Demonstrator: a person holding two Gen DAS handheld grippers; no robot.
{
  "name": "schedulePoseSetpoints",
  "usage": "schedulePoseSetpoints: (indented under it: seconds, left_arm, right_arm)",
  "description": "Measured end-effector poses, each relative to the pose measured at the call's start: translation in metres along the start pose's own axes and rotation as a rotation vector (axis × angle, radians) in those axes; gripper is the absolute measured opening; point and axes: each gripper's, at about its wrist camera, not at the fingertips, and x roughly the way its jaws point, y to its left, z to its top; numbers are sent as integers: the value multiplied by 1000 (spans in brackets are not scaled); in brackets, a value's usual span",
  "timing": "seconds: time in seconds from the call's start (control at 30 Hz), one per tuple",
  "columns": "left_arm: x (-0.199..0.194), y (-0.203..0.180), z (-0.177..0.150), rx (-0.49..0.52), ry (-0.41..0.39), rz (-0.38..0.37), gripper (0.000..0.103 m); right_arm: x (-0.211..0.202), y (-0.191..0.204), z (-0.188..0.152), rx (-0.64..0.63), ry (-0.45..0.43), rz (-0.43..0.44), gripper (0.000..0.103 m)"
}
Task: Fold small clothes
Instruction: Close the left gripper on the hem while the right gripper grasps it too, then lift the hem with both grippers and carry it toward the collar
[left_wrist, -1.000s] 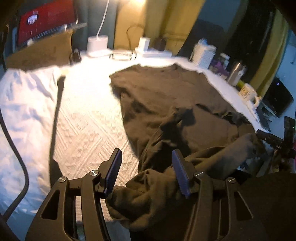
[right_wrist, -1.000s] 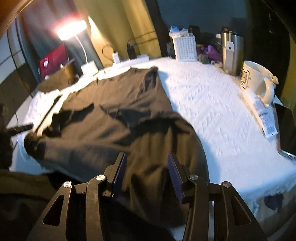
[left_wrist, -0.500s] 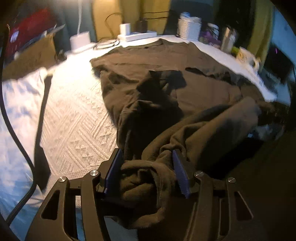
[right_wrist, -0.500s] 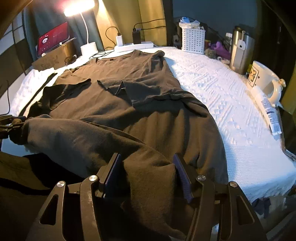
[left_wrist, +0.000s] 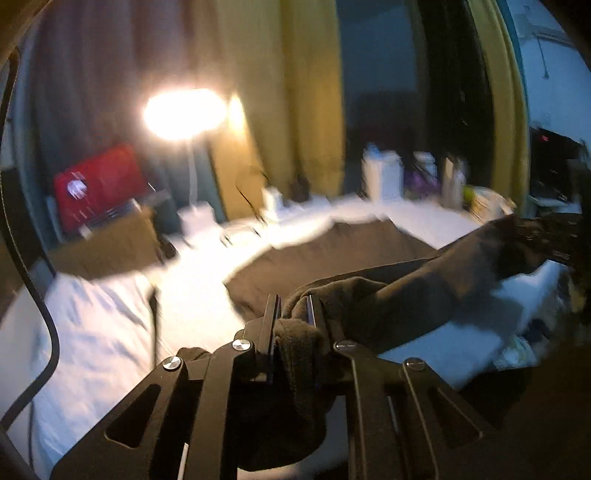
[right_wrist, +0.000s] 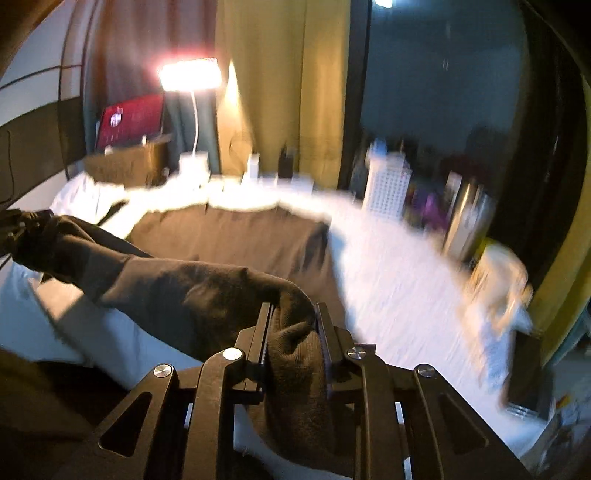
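Observation:
A dark brown shirt (left_wrist: 332, 254) lies on the white textured cloth (left_wrist: 110, 332) of the table; it also shows in the right wrist view (right_wrist: 229, 236). My left gripper (left_wrist: 291, 306) is shut on a bunched near edge of the shirt and holds it above the table. My right gripper (right_wrist: 293, 314) is shut on the other bunched near edge. The lifted hem stretches between the two grippers, while the far part of the shirt stays flat on the table. Both views are blurred by motion.
A lit lamp (left_wrist: 184, 110) and a red laptop (left_wrist: 96, 184) stand at the back left. A white basket (right_wrist: 388, 184), a steel flask (right_wrist: 465, 214) and a mug (right_wrist: 498, 273) stand at the right. A dark strap (left_wrist: 155, 317) lies on the cloth at left.
Both grippers have closed on the shirt's near edge and lifted it up off the table. The views have tilted upward, and the hem now hangs taut between the grippers.

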Motion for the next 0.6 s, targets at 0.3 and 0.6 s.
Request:
schedulePoseSetpoints:
  seconds: [0.3, 0.6]
  left_arm:
    - [61, 3, -73, -33, 304, -56, 13]
    - [50, 36, -79, -225, 395, -248, 40]
  right_arm:
    - [68, 21, -72, 44, 309, 111, 23]
    - [38, -5, -92, 249, 357, 217, 71]
